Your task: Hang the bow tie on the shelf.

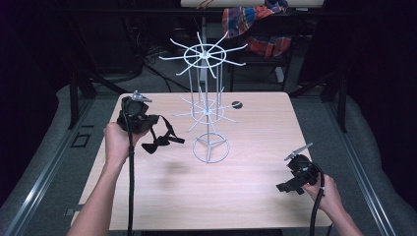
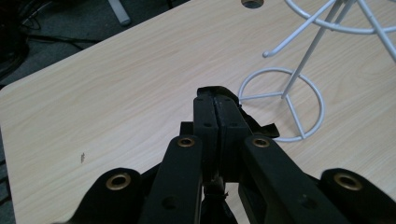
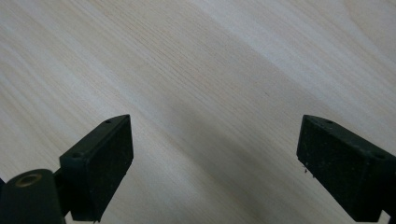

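Our left gripper (image 1: 156,140) is up off the table (image 1: 246,196), out at about ten o'clock. Its jaws are pressed tight on a small black thing (image 1: 164,137) with straps, maybe a bow tie. In the left gripper view (image 2: 217,112) we see the two black jaws squeezed together, with a bit of black cloth (image 2: 261,127) poking out at the tip and at the side. In the high view the black thing hangs down from the jaws, with a thin strap looping above it.

Our left hand (image 1: 117,140) holds that gripper, and a black cable (image 1: 131,187) runs down along our arm.

Just to the three o'clock side of the black thing stands a white wire rack (image 1: 209,98). It has a round ring for a foot, a thin pole, and two wheels of hooks, one high and one low. In the left gripper view the ring foot (image 2: 280,105) sits just past the jaws, at about two o'clock.

Our right gripper (image 1: 290,186) is low at about four o'clock, well apart from the rack. Its jaws are spread wide with nothing between them. In the right gripper view (image 3: 215,163) we see bare wood between the two black pads (image 3: 100,163).

A small dark hole (image 1: 237,104) is in the table at about one o'clock.
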